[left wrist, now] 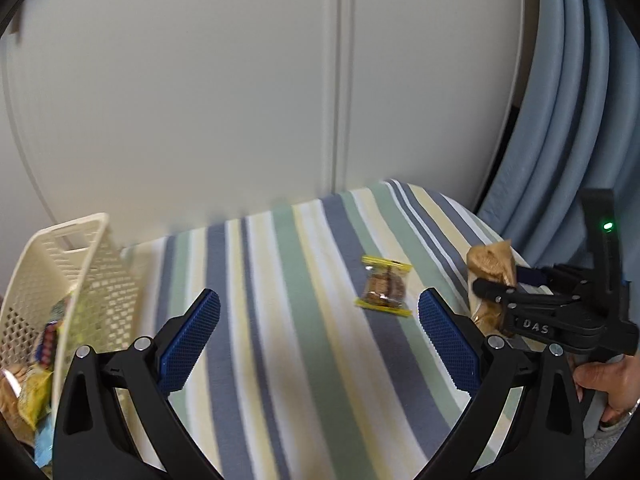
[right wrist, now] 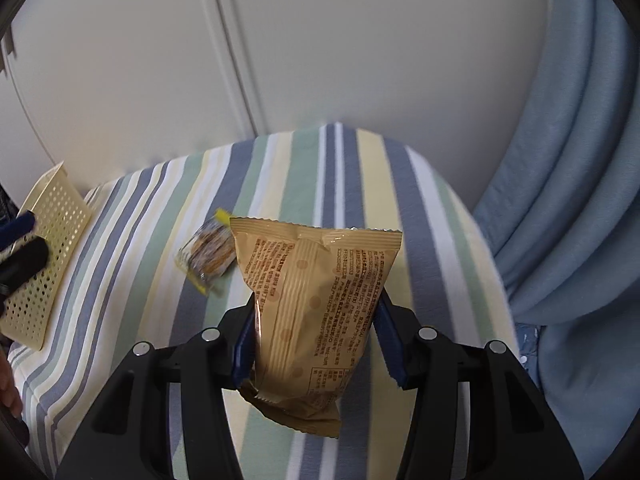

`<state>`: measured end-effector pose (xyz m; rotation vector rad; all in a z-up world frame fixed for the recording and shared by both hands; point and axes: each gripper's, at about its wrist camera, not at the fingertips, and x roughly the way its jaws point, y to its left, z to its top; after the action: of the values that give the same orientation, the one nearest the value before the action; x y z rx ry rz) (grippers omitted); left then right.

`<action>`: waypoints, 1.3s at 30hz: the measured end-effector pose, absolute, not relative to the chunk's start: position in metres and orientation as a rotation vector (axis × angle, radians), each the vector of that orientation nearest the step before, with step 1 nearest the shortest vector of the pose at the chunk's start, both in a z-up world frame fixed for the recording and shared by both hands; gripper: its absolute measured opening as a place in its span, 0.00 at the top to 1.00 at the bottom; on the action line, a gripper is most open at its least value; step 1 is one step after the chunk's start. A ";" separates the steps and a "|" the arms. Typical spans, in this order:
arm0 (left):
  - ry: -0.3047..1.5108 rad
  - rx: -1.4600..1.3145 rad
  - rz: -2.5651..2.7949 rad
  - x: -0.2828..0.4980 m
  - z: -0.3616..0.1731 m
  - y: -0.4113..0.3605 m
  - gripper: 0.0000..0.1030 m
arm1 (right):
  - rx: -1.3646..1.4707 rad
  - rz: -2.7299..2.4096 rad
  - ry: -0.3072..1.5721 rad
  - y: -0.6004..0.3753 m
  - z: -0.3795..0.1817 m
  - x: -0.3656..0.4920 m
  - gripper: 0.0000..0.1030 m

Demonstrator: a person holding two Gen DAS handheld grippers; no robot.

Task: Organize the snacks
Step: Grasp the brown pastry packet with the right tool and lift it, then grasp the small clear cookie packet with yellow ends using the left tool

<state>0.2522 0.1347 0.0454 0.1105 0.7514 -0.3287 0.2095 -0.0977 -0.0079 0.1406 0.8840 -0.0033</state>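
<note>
**Right wrist view: one packet lifted, one left on the cloth**

Right gripper (right wrist: 316,344) pinches a tan snack packet (right wrist: 316,300) above the striped tablecloth (right wrist: 420,240). Left gripper (left wrist: 320,320) hangs spread and empty. Several snacks already lie in the cream basket (left wrist: 80,264); a small yellow-edged packet (left wrist: 384,286) waits on the cloth, not yet collected.

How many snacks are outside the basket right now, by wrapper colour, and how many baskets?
Tan packet, gripped in the right tongs: 1
Clear yellow-edged packet, lying on the striped cloth: 1
Cream basket: 1, with snacks inside too hidden to count
Total: 3
</note>
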 end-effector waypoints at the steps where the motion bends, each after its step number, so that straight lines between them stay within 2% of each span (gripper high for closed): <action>1: 0.771 0.107 -0.342 0.259 0.041 0.130 0.02 | 0.155 -0.006 0.878 -0.102 -0.006 0.210 0.50; 8: 0.917 0.094 -0.400 0.295 0.000 0.093 0.02 | 0.226 -0.001 0.867 -0.115 -0.005 0.213 0.50; 18: 0.992 0.172 -0.441 0.315 -0.035 0.060 0.03 | 0.276 -0.001 0.859 -0.120 -0.006 0.211 0.50; 22: 1.023 0.215 -0.446 0.321 -0.046 0.050 0.26 | 0.295 -0.006 0.857 -0.122 -0.008 0.211 0.50; 27: 1.031 0.222 -0.450 0.324 -0.052 0.045 0.34 | 0.300 -0.005 0.853 -0.122 -0.007 0.210 0.50; 29: 1.036 0.237 -0.449 0.324 -0.057 0.043 0.48 | 0.300 -0.003 0.855 -0.122 -0.007 0.211 0.50; 33: 1.024 0.218 -0.451 0.322 -0.058 0.046 0.50 | 0.311 0.003 0.858 -0.123 -0.008 0.212 0.50; 35: 1.015 0.204 -0.459 0.319 -0.055 0.051 0.56 | 0.325 0.010 0.854 -0.125 -0.009 0.212 0.50; 39: 0.981 0.190 -0.450 0.311 -0.042 0.062 0.59 | 0.340 0.026 0.843 -0.125 -0.009 0.211 0.50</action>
<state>0.3111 0.0618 -0.0423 0.1903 0.9815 -0.4505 0.2105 -0.1250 -0.0086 0.3403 0.8432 0.0259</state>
